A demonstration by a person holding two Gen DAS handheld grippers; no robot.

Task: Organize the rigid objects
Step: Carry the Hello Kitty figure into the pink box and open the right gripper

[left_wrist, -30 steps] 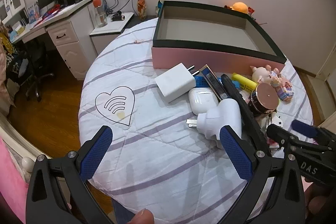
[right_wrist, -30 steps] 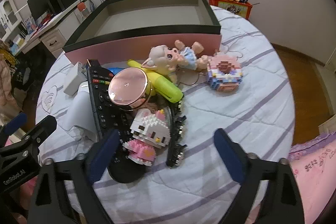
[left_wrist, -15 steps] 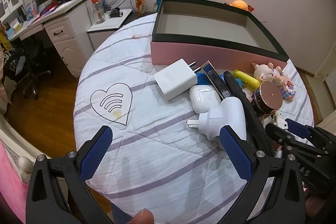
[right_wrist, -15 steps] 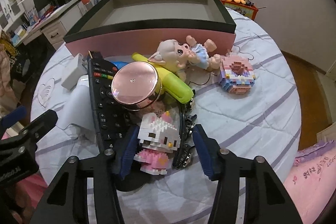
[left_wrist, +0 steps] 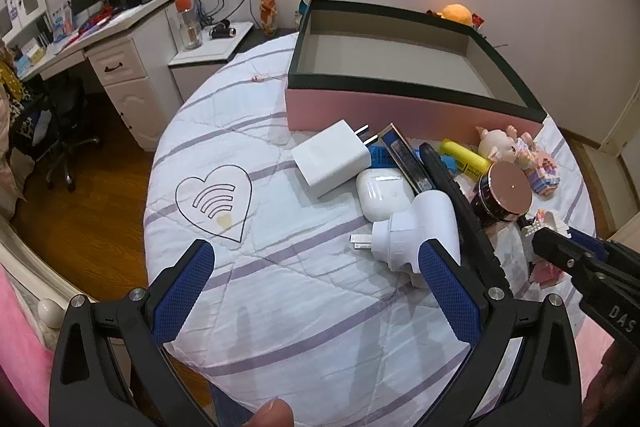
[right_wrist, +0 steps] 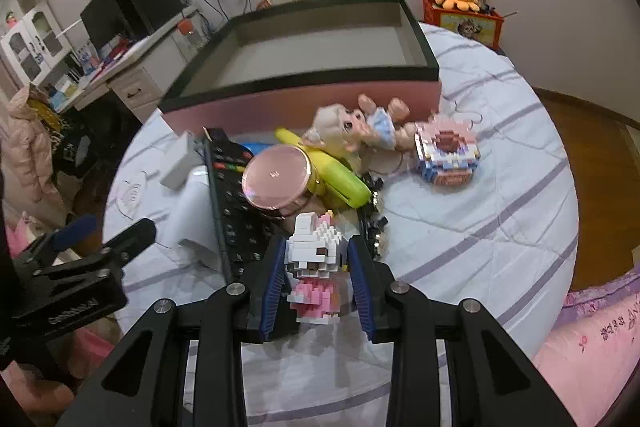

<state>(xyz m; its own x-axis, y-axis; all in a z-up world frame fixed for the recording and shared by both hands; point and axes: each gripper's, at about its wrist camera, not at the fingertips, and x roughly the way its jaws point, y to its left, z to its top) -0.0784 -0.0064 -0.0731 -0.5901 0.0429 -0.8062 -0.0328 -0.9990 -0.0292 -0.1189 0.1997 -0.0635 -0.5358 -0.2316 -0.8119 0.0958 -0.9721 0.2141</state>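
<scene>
**Brick cat figure between my right pads, box straight ahead**

My right gripper (right_wrist: 318, 279) is closed down on the cat figure of small bricks (right_wrist: 316, 259), one blue pad on each side of its body. It appears to be raised a little off the quilt (right_wrist: 480, 227), but I cannot tell this for sure. I judge this figure to be light and stiff, but fragile: it is built from many small bricks, so a hard squeeze or a knock could break pieces off. The wide middle of the body, where the pads sit now, seems the best place to hold; the ears and the bow on top are thin and I would not press there.

Just in front of the pads lie the round jar with the pink lid (right_wrist: 278, 183), the black remote (right_wrist: 236, 211) to the left and the yellow marker (right_wrist: 332, 175). Further ahead stands the open pink box (right_wrist: 304, 103), apparently with nothing in it, which I take as the place for the objects.

My left gripper (left_wrist: 316, 291) is wide open and holds nothing. The white plug adapter (left_wrist: 416, 231) lies just ahead of its right finger, with the earbud case (left_wrist: 382, 193) and the white charger (left_wrist: 332, 159) beyond it.
</scene>
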